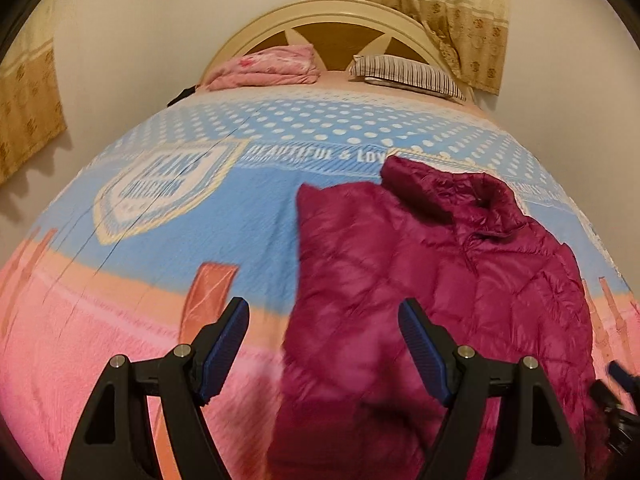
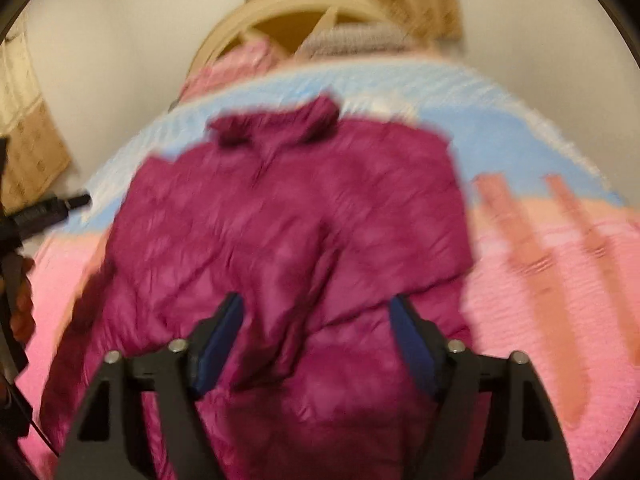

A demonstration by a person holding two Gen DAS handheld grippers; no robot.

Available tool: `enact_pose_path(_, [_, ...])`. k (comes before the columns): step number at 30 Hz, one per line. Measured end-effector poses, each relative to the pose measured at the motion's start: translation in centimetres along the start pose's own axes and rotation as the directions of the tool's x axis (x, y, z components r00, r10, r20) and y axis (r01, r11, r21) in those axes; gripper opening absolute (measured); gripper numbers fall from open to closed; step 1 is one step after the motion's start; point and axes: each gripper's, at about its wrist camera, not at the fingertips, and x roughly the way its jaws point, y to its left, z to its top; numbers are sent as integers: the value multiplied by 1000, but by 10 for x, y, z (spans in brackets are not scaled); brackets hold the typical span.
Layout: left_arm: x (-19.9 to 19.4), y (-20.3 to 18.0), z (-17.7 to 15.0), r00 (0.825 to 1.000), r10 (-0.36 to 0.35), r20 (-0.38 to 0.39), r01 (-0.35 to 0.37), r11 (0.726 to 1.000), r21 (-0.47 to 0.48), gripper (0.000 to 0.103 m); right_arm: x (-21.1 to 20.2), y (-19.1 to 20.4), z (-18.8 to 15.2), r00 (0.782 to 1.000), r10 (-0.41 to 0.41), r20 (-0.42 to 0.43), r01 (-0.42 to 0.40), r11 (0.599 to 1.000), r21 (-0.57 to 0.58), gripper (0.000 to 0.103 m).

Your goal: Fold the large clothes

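From my left claw's camera, my left two-finger gripper [image 1: 323, 326] with its black arms and blue ribbed pads [image 1: 226, 344] stands spread wide, nothing pinched between the pads. Under it lies the magenta quilted puffer jacket [image 1: 440, 280], spread on the bed's blanket with blue, white-dotted and pink bands [image 1: 160, 240]. The jacket's near edge runs down between my two fingers, its stand-up collar [image 1: 492, 200] points toward the far right, and one folded-in flap reaches up toward the white lettering on the blanket. At the head of the bed I see a cream arched wooden headboard [image 1: 320, 16], a crumpled pink floral cloth [image 1: 264, 66] to the left and a striped grey-and-white pillow [image 1: 404, 74] to the right. A beige patterned curtain [image 1: 432, 8] hangs behind the headboard. At the right edge a dark bit of my other tool shows, too blurred to read.

From my right claw's camera, which is blurred, my right two-finger gripper [image 2: 316, 324] is also spread apart, its blue pads not pressing anything; the jacket [image 2: 288, 220] lies below and between them. The jacket sits in the middle of the blanket [image 2: 540, 280], collar [image 2: 280, 128] away from me, with a sleeve or flap folded across its front. At the left edge a hand [image 2: 22, 300] holds the black frame of my left tool
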Motion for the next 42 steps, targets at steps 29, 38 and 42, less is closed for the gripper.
enact_pose_path(29, [111,-39,-26,997,5,-82,2,997,82,84,75,46,1,995,27,-100,-40,990,-134,50])
enact_pose_path(38, [118,-46,-29,995,32,-95,-21,993,113,90,80,57,-3,996,-51,-80,34,978,-206,50])
enact_pose_path(42, [121,-47,-28,994,36,-105,-24,993,116,92,80,59,-5,995,-69,-73,51,974,-222,50])
